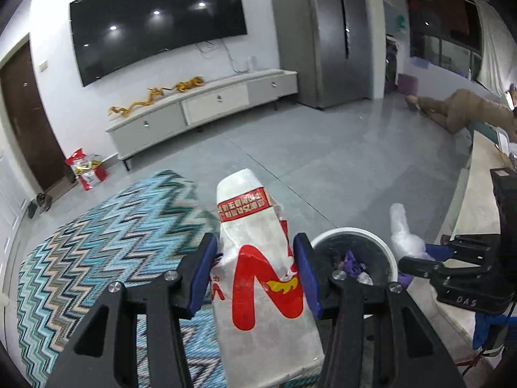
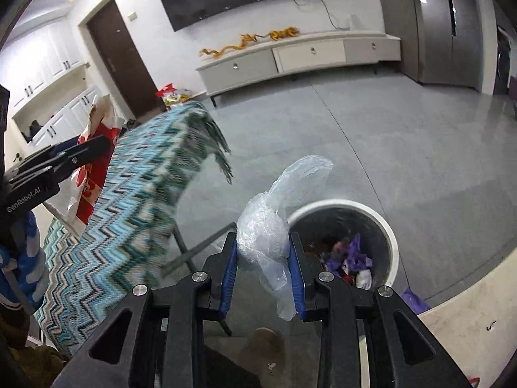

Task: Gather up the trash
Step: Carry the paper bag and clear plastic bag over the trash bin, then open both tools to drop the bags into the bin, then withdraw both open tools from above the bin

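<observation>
My left gripper point(image 1: 255, 268) is shut on a white food wrapper with red print point(image 1: 255, 252), held upright above the zigzag cloth. My right gripper point(image 2: 263, 258) is shut on a crumpled clear plastic bag point(image 2: 268, 229), held just left of a white-rimmed trash bin point(image 2: 381, 223) that holds purple and mixed trash. The bin also shows in the left wrist view point(image 1: 384, 242), right of the wrapper, with the right gripper point(image 1: 420, 255) and its plastic bag point(image 1: 404, 232) beside it. The left gripper and wrapper point(image 2: 93, 168) appear at the left of the right wrist view.
A blue zigzag cloth point(image 1: 97, 252) covers the table on the left, its fringe hanging over the edge point(image 2: 206, 142). A light countertop point(image 2: 468, 323) lies at the right. A TV cabinet point(image 1: 206, 103) and grey floor point(image 1: 323, 148) lie beyond. A red bag point(image 1: 85, 168) sits by the door.
</observation>
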Available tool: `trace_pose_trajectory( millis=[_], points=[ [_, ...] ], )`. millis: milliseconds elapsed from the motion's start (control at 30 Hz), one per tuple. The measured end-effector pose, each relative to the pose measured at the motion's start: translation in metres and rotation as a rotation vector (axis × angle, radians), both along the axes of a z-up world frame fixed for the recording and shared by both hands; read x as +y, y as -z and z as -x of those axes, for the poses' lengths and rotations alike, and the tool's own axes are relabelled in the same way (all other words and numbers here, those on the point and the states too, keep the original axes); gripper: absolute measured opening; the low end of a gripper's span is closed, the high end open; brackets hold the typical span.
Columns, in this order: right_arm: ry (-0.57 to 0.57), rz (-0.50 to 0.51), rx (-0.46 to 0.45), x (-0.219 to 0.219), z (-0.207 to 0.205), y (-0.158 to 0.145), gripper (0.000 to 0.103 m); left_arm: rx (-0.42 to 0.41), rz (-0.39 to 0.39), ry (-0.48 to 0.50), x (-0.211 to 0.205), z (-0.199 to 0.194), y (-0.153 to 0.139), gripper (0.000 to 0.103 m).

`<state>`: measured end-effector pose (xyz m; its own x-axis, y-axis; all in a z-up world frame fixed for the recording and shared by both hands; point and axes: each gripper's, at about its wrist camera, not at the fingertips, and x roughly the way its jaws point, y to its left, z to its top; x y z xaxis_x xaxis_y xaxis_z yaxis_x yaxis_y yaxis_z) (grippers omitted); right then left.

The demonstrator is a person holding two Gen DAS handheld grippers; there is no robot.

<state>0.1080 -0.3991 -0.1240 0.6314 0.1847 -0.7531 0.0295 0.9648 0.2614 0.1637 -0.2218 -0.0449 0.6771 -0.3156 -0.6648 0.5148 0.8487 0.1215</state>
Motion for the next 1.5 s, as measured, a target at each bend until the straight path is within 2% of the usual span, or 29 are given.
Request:
trace_pose_trajectory(
  millis=[200, 367, 500, 700, 933, 1000, 1133, 1233, 1500],
  points=[
    [0.022, -0.005, 0.065, -0.021, -0.018, 0.023, 0.030, 0.053, -0.031, 0.055, -0.047, -0.016, 0.023, 0.047],
    [0.030, -0.011, 0.132, -0.037, -0.038, 0.044, 0.030, 0.157, -0.038, 0.077, -0.082, -0.040, 0.053, 0.047],
    [0.033, -0.013, 0.177, -0.048, -0.051, 0.060, 0.030, 0.197, -0.054, 0.085, -0.103, -0.053, 0.073, 0.047],
    [0.026, 0.012, 0.240, -0.054, -0.068, 0.080, 0.030, 0.244, -0.063, 0.086, -0.123, -0.066, 0.097, 0.047],
    [0.043, 0.028, 0.284, -0.062, -0.078, 0.096, 0.033, 0.300, -0.036, 0.086, -0.133, -0.079, 0.115, 0.048],
    [0.051, 0.037, 0.293, -0.065, -0.079, 0.101, 0.033, 0.313, -0.022, 0.091, -0.136, -0.081, 0.118, 0.048],
    [0.077, 0.054, 0.311, -0.071, -0.080, 0.107, 0.045, 0.340, 0.012, 0.107, -0.140, -0.083, 0.121, 0.048],
    [0.090, 0.061, 0.312, -0.072, -0.078, 0.105, 0.048, 0.347, 0.039, 0.119, -0.142, -0.081, 0.119, 0.048],
    [0.121, 0.081, 0.254, -0.068, -0.058, 0.080, 0.049, 0.287, 0.070, 0.128, -0.133, -0.065, 0.093, 0.049]
  ],
)
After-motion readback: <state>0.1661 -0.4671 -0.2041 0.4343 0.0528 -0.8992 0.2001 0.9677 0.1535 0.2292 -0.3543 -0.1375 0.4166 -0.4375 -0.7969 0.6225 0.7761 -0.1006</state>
